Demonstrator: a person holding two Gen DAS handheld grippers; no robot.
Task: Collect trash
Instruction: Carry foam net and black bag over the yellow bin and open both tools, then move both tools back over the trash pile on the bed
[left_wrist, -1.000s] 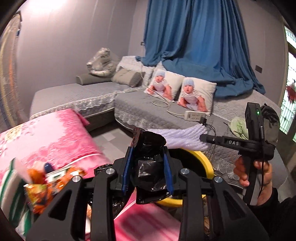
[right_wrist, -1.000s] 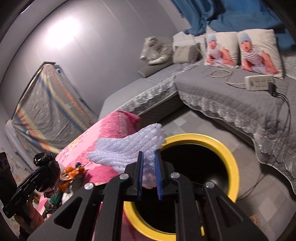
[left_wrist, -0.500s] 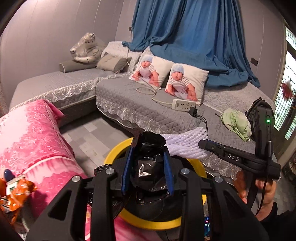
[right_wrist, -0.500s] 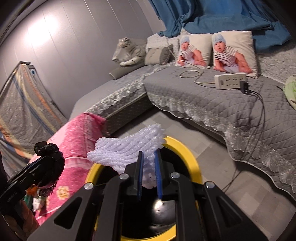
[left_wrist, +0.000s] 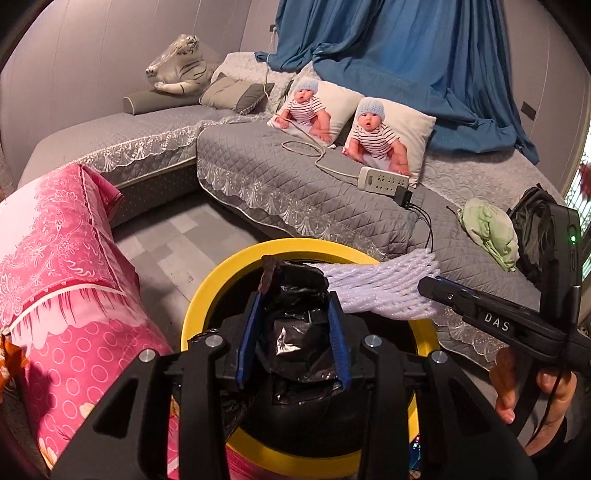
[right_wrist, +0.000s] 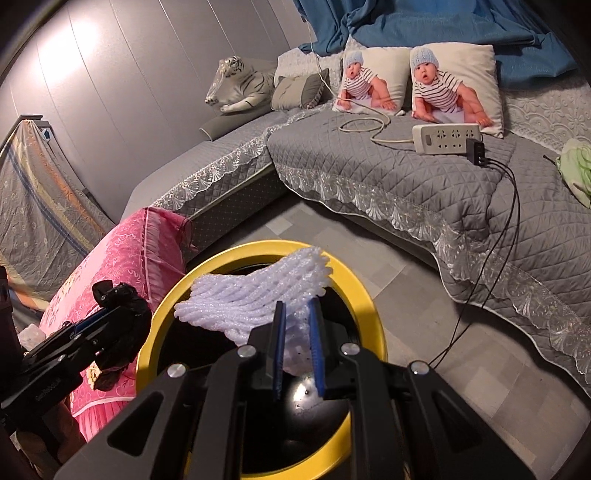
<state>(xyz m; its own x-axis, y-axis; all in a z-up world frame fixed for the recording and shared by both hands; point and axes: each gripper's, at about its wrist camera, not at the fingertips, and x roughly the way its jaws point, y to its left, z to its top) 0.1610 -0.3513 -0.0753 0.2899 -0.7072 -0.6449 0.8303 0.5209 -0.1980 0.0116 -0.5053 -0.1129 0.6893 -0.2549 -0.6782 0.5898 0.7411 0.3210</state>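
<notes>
Left tool (left_wrist: 293, 341) opening around crumpled glossy black bag (left_wrist: 295, 314), right tool (right_wrist: 297, 345) pinching ribbed white foam net (right_wrist: 255, 295)

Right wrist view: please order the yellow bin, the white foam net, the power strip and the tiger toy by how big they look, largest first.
1. yellow bin
2. white foam net
3. tiger toy and power strip: these look alike, and both lie far from the camera, so I leave them unranked.

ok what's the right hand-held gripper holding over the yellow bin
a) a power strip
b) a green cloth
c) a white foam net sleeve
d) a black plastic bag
c: the right hand-held gripper is shut on the white foam net sleeve, which hangs above the yellow bin.
</notes>
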